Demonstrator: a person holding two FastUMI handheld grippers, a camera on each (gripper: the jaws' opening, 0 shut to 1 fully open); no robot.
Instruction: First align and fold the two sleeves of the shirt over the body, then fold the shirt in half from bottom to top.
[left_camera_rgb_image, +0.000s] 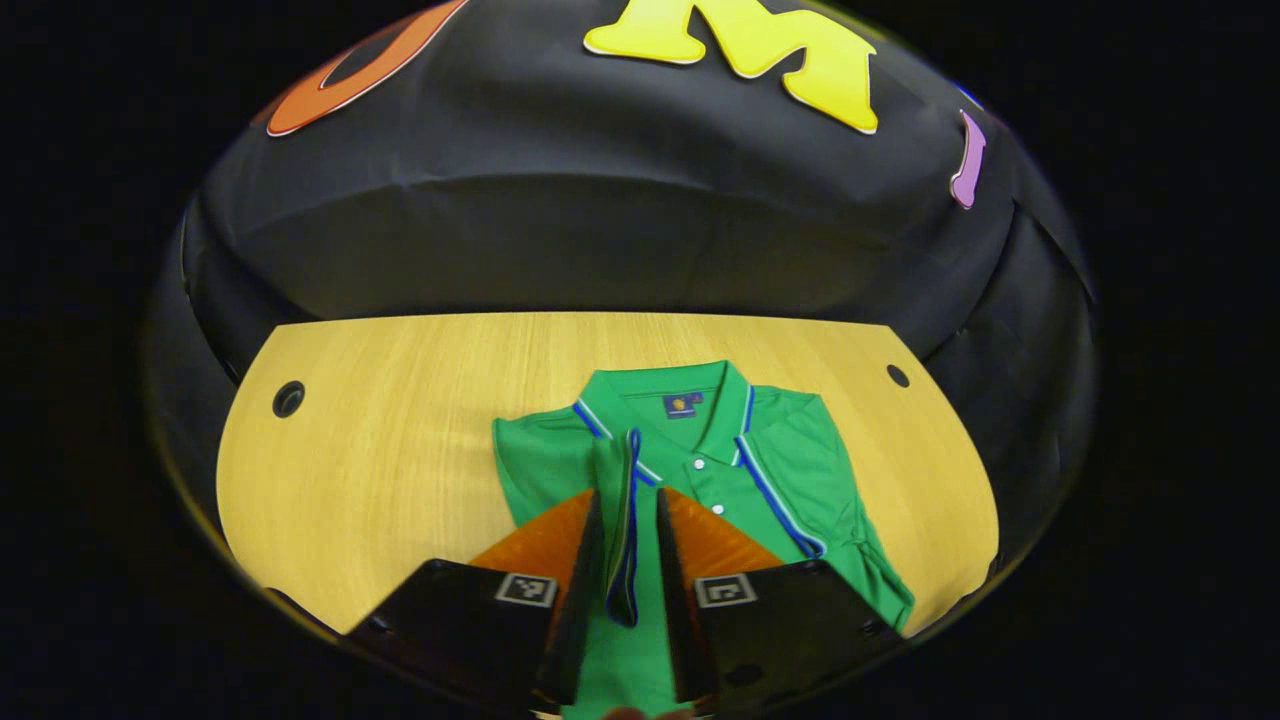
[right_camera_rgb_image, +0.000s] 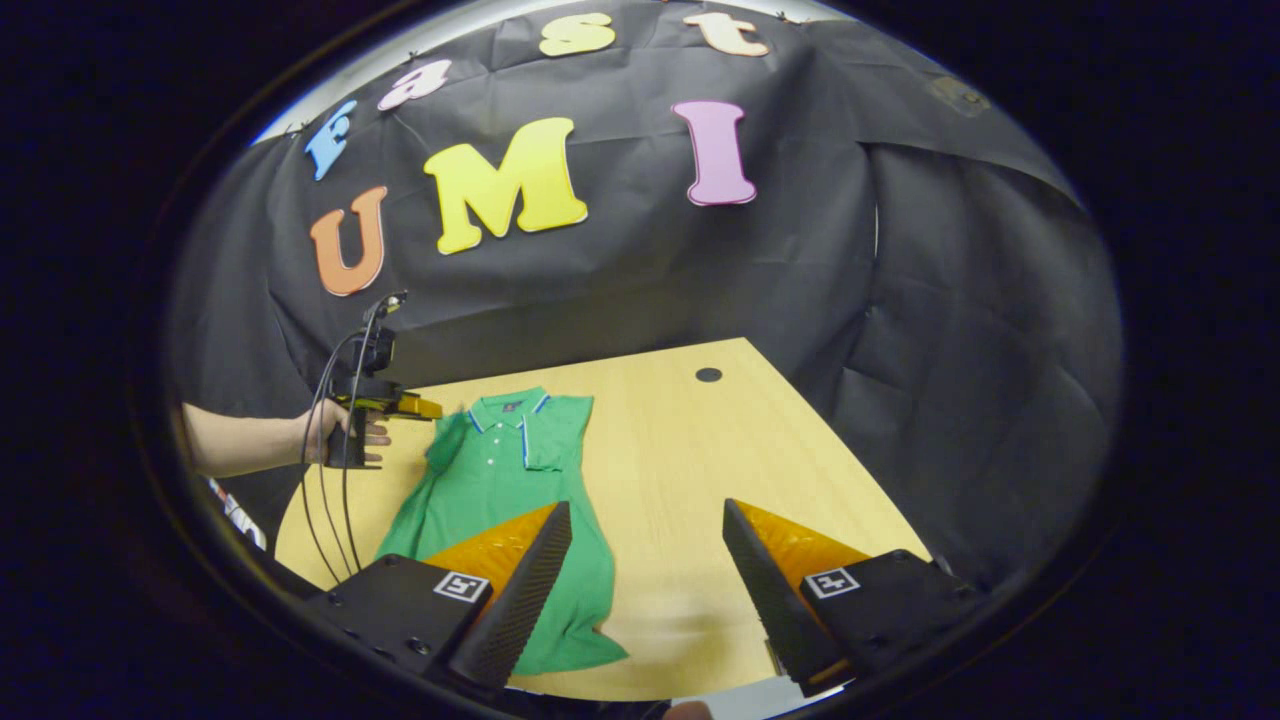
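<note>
Sleeve (left_camera_rgb_image: 622, 520) sits pinched between the nearly closed left tongs (left_camera_rgb_image: 630, 560), lifted to carry it across the shirt (left_camera_rgb_image: 800, 470) on the bench (left_camera_rgb_image: 380, 450), while right tongs (right_camera_rgb_image: 645, 560) gape empty beside the hem.

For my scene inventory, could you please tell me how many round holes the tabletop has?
2. In the left gripper view, one hole lies near the table's far left corner, the other near its far right corner. The shirt may hide more.
</note>
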